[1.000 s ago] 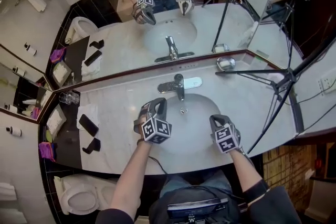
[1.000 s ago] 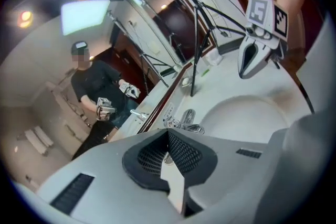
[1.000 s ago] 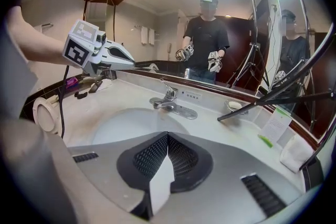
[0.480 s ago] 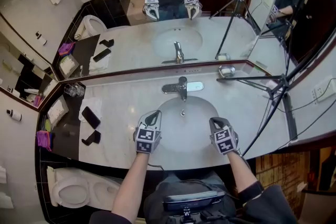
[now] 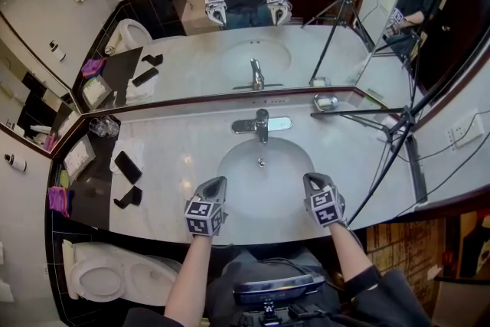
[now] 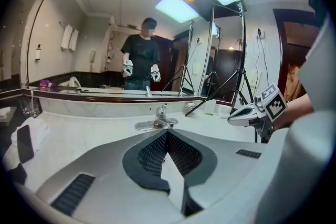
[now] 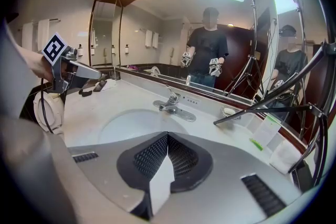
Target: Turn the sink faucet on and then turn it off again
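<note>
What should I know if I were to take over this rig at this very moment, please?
Left hand-held gripper: shut, empty, at the near rim of the white oval sink basin.
Right hand-held gripper: shut, empty, also at the near rim.
Chrome single-lever faucet: behind the basin; neither gripper touches it, and no water is visibly running.
Done: these views cannot show whether the on-off cycle has happened.
Left: if it has not, probably reach in, open the lever, then close it again.

head view: above, steeply down | gripper views: low over counter [image 6: 79, 134], facing mirror [image 6: 105, 34] | shared: faucet [image 5: 262, 123]
</note>
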A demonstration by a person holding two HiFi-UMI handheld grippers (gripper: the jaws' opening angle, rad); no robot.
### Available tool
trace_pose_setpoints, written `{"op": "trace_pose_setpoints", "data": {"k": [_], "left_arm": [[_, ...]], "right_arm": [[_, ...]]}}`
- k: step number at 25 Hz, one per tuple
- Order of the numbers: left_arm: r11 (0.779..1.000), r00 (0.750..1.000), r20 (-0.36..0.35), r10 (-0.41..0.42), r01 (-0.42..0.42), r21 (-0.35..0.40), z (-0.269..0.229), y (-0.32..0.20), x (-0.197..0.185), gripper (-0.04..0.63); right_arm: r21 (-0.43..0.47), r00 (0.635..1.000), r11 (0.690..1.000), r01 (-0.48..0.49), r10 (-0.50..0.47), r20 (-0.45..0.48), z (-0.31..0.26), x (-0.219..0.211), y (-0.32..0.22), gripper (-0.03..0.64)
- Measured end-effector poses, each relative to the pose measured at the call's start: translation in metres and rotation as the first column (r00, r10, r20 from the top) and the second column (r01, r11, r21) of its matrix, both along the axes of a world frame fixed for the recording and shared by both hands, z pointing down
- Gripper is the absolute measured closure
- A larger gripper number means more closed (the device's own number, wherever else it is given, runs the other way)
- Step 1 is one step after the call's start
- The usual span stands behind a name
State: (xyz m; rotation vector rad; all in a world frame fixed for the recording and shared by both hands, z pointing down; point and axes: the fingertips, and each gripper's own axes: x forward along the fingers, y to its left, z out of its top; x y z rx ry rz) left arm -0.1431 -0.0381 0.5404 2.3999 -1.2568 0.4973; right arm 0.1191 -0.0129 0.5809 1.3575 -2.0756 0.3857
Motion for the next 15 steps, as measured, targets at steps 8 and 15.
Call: {"op": "trace_pose_setpoints", "data": {"k": [8,15], "left_arm": [[1.000,1.000,0.023,-0.015,0.014,0.022,0.0016,0.0042,0.0003,0.595],[1.000,0.999,0.035,0.000,0.000,0.011,0.0065,0.0062,0.0050,0.595]], "right_arm": [[-0.004,1.000,1.000,0.001,-0.001,-0.006,0.0030,0.0005,0.0051,0.597],[0.005,0.999,1.000,0.020,-0.019,-0.043,0.0038,0.0008,0.0030,0.597]]}}
